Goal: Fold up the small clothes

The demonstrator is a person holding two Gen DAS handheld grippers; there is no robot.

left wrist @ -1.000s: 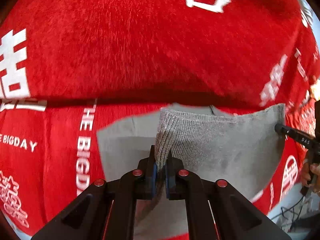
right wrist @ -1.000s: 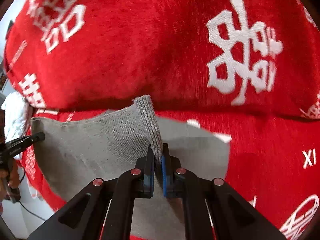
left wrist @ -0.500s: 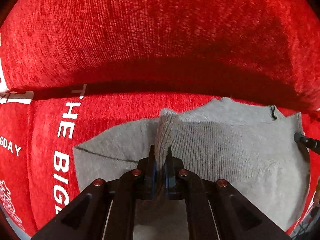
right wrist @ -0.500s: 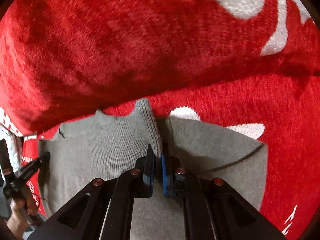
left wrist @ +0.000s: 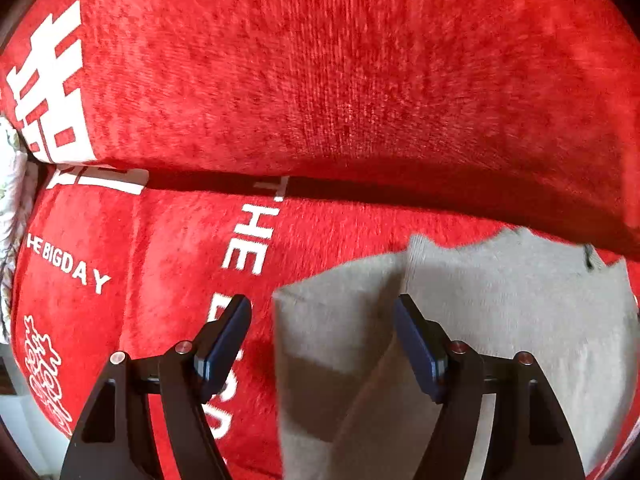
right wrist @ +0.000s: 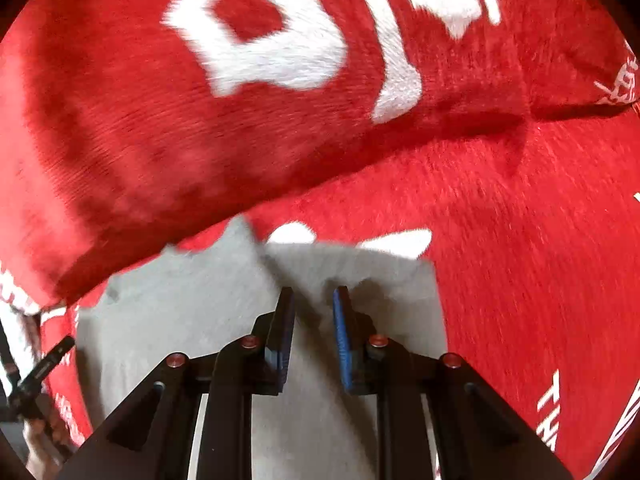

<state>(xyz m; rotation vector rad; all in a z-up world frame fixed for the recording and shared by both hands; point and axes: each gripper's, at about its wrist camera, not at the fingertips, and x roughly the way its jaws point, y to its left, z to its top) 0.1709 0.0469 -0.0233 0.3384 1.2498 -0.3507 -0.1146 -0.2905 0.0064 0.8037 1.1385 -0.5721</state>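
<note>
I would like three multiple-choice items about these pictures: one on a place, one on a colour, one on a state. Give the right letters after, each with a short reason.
1. Where does the garment lie?
A. on a wooden floor
B. on the red cover with white lettering
C. in a basket

2. What colour is the garment?
A. grey
B. blue
C. yellow

3. How does the left tool stand?
A. shut on the garment
B. jaws apart, pads off the cloth
C. out of view

Answers:
1 B: the garment rests on the red cover.
2 A: its knit is grey in both views.
3 B: the left tool is opening, its pads clear of the fabric.
</note>
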